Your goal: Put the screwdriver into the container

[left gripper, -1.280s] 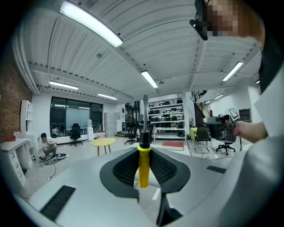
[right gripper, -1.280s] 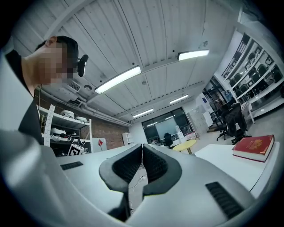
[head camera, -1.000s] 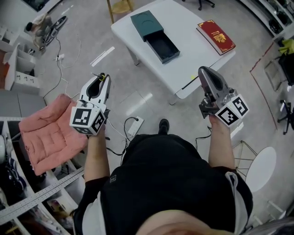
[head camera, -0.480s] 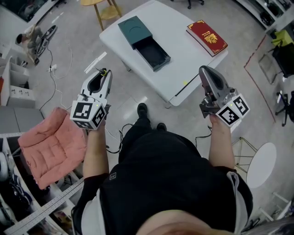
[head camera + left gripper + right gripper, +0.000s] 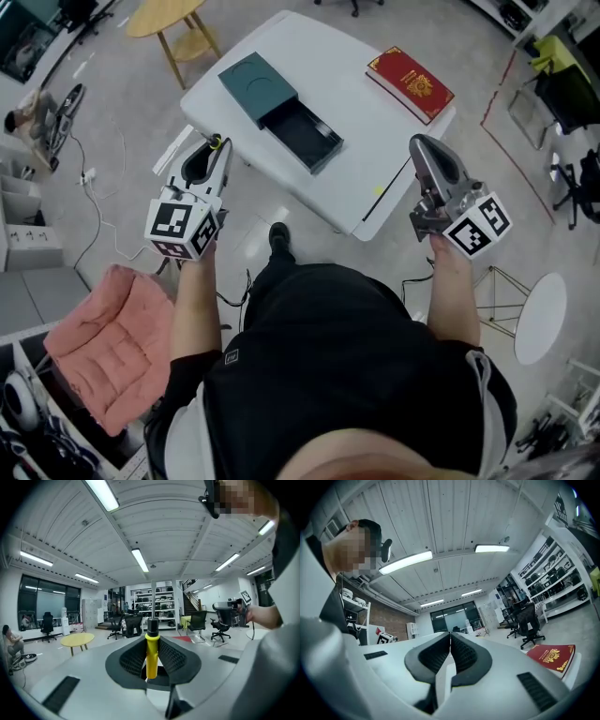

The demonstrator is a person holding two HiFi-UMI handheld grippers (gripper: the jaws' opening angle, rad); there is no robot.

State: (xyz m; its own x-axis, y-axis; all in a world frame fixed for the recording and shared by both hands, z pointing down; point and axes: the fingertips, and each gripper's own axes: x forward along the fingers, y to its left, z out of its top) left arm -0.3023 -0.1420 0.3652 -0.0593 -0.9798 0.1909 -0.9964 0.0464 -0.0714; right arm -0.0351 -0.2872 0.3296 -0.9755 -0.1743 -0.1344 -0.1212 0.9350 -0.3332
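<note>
My left gripper (image 5: 212, 150) is shut on a yellow-handled screwdriver (image 5: 152, 654), whose black collar and tip (image 5: 217, 142) point up past the jaws. It hangs just off the near left edge of the white table (image 5: 370, 141). On the table lies a dark green container (image 5: 279, 111), a box with its drawer pulled open toward me. My right gripper (image 5: 424, 150) is shut with nothing in it, held beside the table's near right corner. In the right gripper view the jaws (image 5: 450, 644) meet in a thin line.
A red book (image 5: 410, 83) lies at the table's far right. A round yellow stool (image 5: 173, 23) stands beyond the left end. A pink cushion (image 5: 108, 342) and cables lie on the floor at left. A white round stool (image 5: 541, 319) is at right.
The person has stepped toward the table, so table, box and book have shifted nearer and left in view. Both grippers keep their hold and pose.
</note>
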